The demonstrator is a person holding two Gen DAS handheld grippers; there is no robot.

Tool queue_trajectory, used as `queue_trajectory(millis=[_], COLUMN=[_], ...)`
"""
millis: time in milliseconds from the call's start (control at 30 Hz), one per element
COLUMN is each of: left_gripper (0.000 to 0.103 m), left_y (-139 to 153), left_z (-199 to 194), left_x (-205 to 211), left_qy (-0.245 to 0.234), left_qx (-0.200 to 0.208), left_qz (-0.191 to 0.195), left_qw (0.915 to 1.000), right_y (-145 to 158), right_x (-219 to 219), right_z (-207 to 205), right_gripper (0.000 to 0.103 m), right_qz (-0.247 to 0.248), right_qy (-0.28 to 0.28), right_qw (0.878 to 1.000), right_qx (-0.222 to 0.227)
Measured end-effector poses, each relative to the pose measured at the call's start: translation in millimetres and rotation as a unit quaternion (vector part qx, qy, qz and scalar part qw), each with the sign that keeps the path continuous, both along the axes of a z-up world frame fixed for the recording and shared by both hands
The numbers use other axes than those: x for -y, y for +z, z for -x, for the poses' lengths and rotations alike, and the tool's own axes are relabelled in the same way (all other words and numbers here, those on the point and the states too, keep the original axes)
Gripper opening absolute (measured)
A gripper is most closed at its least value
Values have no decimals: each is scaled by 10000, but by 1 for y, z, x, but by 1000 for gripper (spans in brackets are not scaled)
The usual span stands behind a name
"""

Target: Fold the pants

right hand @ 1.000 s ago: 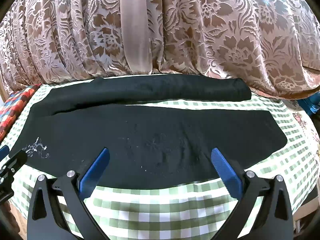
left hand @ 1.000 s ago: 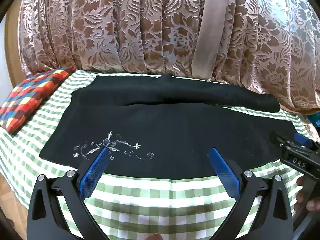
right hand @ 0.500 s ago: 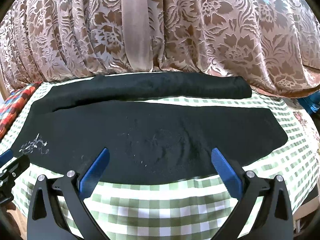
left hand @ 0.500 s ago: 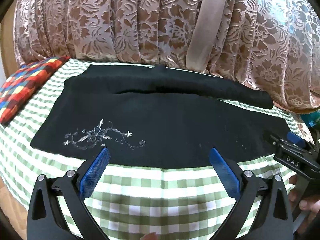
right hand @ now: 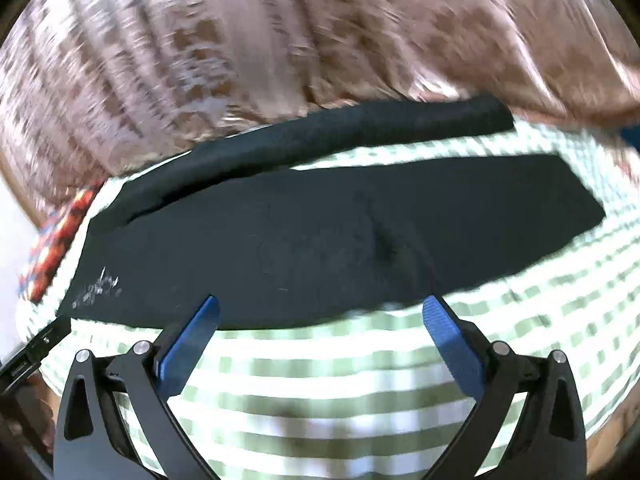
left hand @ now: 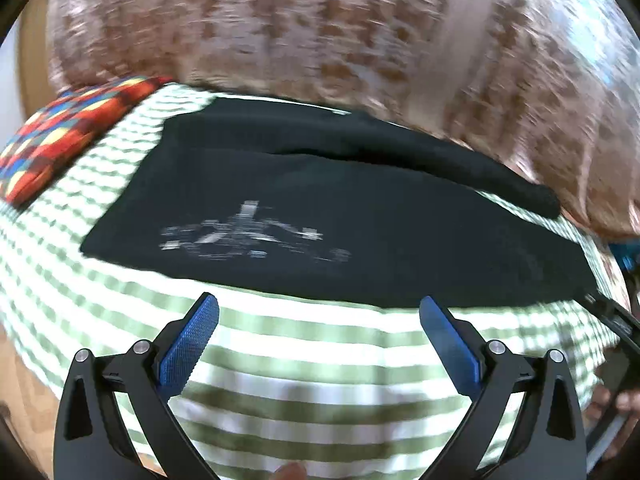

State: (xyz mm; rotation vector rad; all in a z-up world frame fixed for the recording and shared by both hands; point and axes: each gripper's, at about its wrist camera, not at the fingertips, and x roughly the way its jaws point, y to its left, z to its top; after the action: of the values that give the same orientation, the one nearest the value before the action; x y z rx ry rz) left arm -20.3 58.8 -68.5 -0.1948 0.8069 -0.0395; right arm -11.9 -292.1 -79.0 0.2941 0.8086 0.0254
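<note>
Hovering over the green checked cloth, the left tool and right tool both gape wide, grasping nothing. Just beyond their blue pads lie the black pants, spread flat, one leg rolled along the far edge. A patchwork cushion sits left; behind hangs a floral curtain.

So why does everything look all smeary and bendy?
Left wrist view: the camera seems to be moving, so the curtain and the pants smear, while the jaws stay sharp. Right wrist view: same smear; the fisheye lens bends the checked cloth.
</note>
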Motion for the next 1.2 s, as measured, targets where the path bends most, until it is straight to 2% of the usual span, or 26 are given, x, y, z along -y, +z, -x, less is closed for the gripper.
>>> queue_trajectory(millis=[167,300,367,433,500,600,633,767,800,833,867,933,967,1033,1067,1100,1133,1167,1200], left_gripper=[99,99,93,80,73,73,73,69,63,51,43,15,12,6,6,6,6,6,6], left_y=[-7,-12,-14,-15,-19,-29,-32,-44,-49,-52,-53,-56,-55,-49,-46,-41,-39,-37,-34], left_z=[-5,-11,-14,-16,-20,-24,-26,-37,-42,-46,-50,-57,-59,-63,-64,-65,-65,-65,-64], left_x=[-44,-68,-81,-92,-106,-130,-133,-146,-147,-146,-145,-141,-141,-140,-139,-139,-140,-141,-142], left_qy=[557,748,753,796,956,1247,1320,1555,1606,1608,1598,1592,1591,1524,1487,1439,1412,1385,1359], left_qx=[-39,-158,-262,-290,-325,-375,-405,-476,-516,-520,-515,-545,-514,-414,-399,-359,-340,-319,-288], left_qz=[146,401,672,899,1100,1665,1707,2055,2155,2225,2238,2177,2158,2032,1966,1912,1885,1859,1873], left_qw=[9983,9963,9945,9923,9888,9774,9756,9651,9618,9602,9601,9614,9620,9663,9683,9703,9713,9722,9724], right_y=[-9,-11,-16,-21,-29,-39,-42,-52,-53,-54,-56,-59,-60,-64,-66,-69,-70,-70,-69], right_x=[83,145,169,192,213,235,239,256,260,263,266,271,273,279,280,283,284,286,286], right_z=[5,10,10,10,10,10,9,6,4,4,0,-6,-12,-21,-25,-30,-33,-34,-33], right_gripper=[101,101,101,101,101,100,100,87,85,83,77,72,66,63,55,41,31,15,13], right_qz=[-930,-1352,-1671,-1882,-2218,-2403,-2381,-2512,-2610,-2673,-2744,-2877,-2946,-3109,-3160,-3182,-3174,-3149,-3147], right_qy=[-702,-1285,-1494,-1730,-1906,-2170,-2246,-2427,-2469,-2484,-2485,-2511,-2511,-2463,-2463,-2477,-2493,-2522,-2526], right_qw=[9931,9825,9745,9668,9563,9461,9449,9370,9332,9310,9289,9242,9220,9180,9162,9150,9148,9148,9147], right_qx=[-113,-28,-25,-23,-12,-67,-78,-52,-2,31,41,29,35,-1,-29,-93,-147,-198,-213])
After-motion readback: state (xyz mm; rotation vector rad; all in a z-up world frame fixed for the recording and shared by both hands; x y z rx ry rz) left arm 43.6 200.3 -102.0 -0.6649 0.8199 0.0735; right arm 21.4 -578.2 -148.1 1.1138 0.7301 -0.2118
